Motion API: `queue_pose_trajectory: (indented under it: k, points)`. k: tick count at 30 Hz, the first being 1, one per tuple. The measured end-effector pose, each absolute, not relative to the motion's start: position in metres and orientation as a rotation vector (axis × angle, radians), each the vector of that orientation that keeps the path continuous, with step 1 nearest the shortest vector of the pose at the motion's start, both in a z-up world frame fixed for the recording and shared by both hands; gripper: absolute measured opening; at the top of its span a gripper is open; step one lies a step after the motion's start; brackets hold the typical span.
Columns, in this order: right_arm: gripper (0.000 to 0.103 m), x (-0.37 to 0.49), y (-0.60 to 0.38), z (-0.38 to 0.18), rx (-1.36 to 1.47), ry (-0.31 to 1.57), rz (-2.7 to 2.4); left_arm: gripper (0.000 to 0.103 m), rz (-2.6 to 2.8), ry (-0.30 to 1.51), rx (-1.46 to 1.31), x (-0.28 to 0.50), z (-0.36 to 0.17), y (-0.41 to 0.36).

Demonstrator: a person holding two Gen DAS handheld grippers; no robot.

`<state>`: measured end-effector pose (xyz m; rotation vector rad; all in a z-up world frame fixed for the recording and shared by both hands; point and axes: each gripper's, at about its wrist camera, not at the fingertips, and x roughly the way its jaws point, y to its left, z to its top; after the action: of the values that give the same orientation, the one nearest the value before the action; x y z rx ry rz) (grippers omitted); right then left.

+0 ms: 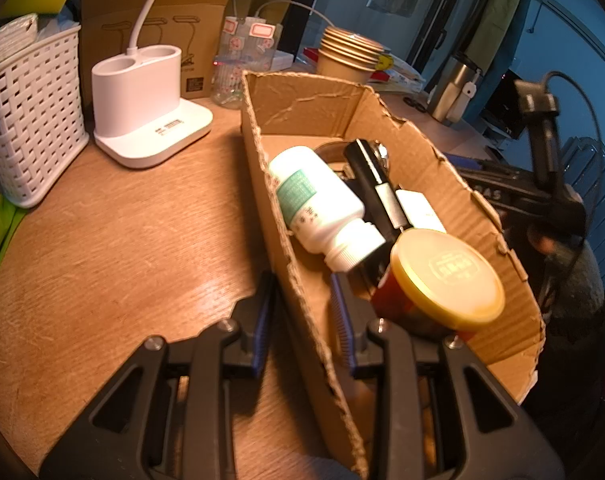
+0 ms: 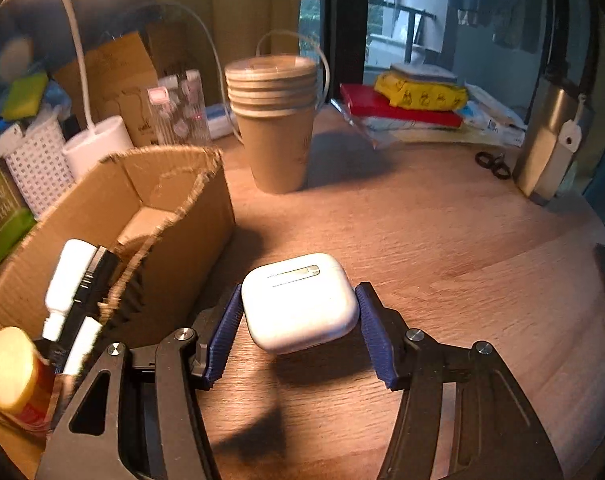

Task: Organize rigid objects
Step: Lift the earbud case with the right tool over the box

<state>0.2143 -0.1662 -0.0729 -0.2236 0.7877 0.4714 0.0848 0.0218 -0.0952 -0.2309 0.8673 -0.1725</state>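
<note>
A torn cardboard box (image 1: 302,104) stands on the wooden table. Inside it lie a white pill bottle (image 1: 318,200), a black oblong object (image 1: 376,188) and a red jar with a yellow lid (image 1: 446,272). My left gripper (image 1: 301,284) is shut on the box's near side wall, one blue pad outside and one inside. In the right wrist view the box (image 2: 174,208) is at the left. Just right of it, my right gripper (image 2: 300,292) is shut on a white earbud case (image 2: 298,304), held slightly above the table over its shadow.
A white lamp base (image 1: 142,96) and a white woven basket (image 1: 26,120) stand left of the box. Behind it are stacked paper cups (image 2: 276,120), a red book with a yellow packet (image 2: 402,108), small scissors (image 2: 492,164) and a steel flask (image 2: 550,148).
</note>
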Motion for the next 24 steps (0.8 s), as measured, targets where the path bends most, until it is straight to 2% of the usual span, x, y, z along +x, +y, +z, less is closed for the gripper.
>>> queue_pose_trajectory:
  k: [12, 24]
  points:
    - [0.061, 0.170, -0.157, -0.026, -0.218, 0.666, 0.541, 0.030, -0.172, 0.867, -0.231, 0.085, -0.095, 0.022]
    - [0.060, 0.144, -0.124, -0.020, -0.253, 0.639, 0.640, 0.030, -0.172, 0.867, -0.230, 0.085, -0.095, 0.022]
